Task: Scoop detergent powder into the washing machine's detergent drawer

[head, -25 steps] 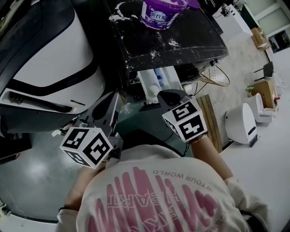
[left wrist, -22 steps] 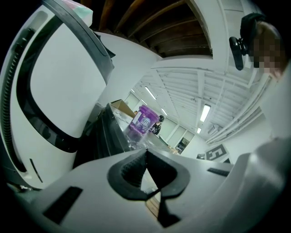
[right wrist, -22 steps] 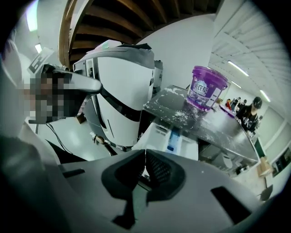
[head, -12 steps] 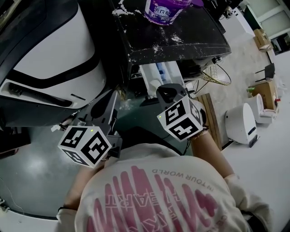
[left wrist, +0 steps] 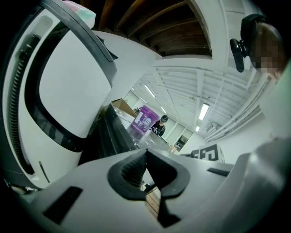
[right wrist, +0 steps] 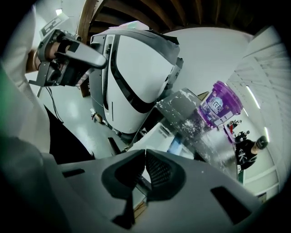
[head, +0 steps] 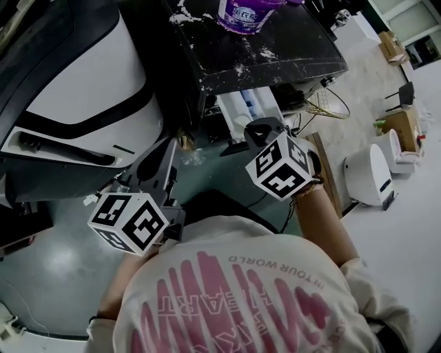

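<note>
Drawer (head: pixel 249 110) is pulled out, white with a blue compartment, just under the near edge of the dark washer top (head: pixel 296 62). White powder (head: pixel 265 53) is spilt over the top. Purple tub (head: pixel 246 12) stands at its far side. Left gripper (left wrist: pixel 145 154): jaws together, nothing held, left of the drawer. Right gripper (right wrist: pixel 144 157): jaws closed, empty, just near of the drawer.
</note>
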